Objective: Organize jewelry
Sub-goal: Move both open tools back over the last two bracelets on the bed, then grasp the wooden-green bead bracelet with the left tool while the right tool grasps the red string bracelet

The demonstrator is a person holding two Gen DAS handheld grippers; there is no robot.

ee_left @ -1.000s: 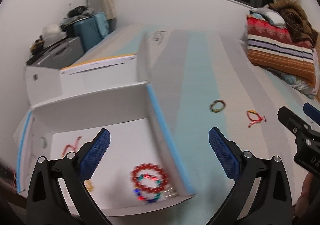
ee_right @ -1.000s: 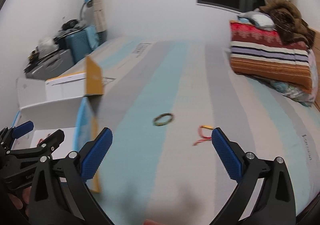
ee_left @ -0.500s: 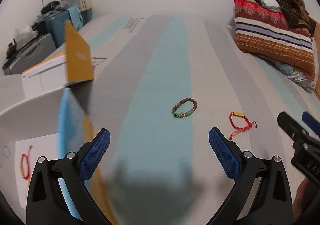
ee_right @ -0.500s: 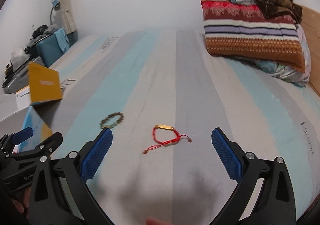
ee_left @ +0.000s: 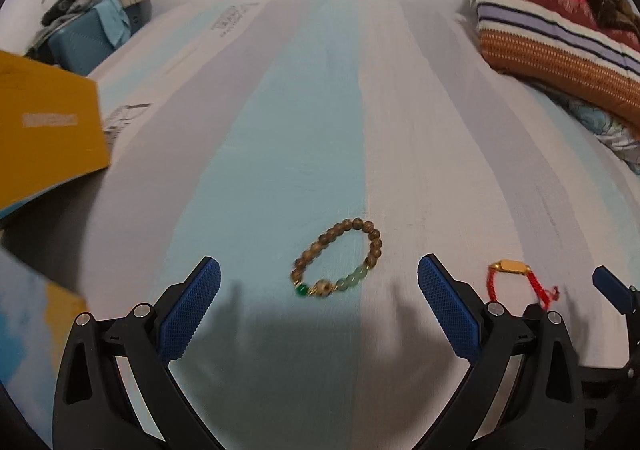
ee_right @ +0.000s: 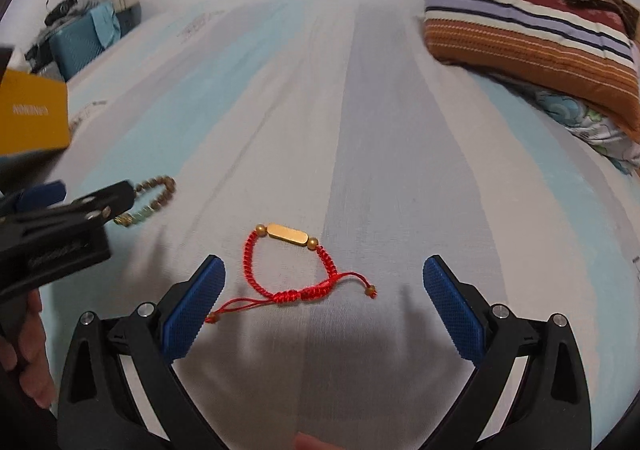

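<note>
Both tools have come closer to the bed (ee_left: 320,109) than half a second ago. Left tool (ee_left: 319,282), jaws wide, frames the wooden bead bracelet (ee_left: 338,260). Right tool (ee_right: 324,282), wide, frames the red cord bracelet (ee_right: 294,266); box now mostly out of view.

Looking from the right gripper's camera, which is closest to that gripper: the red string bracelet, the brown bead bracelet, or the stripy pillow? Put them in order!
1. Red string bracelet: lying just ahead of the open right gripper, between its fingers.
2. Brown bead bracelet: farther off to the left, by the left gripper.
3. Stripy pillow: far back on the right.
</note>
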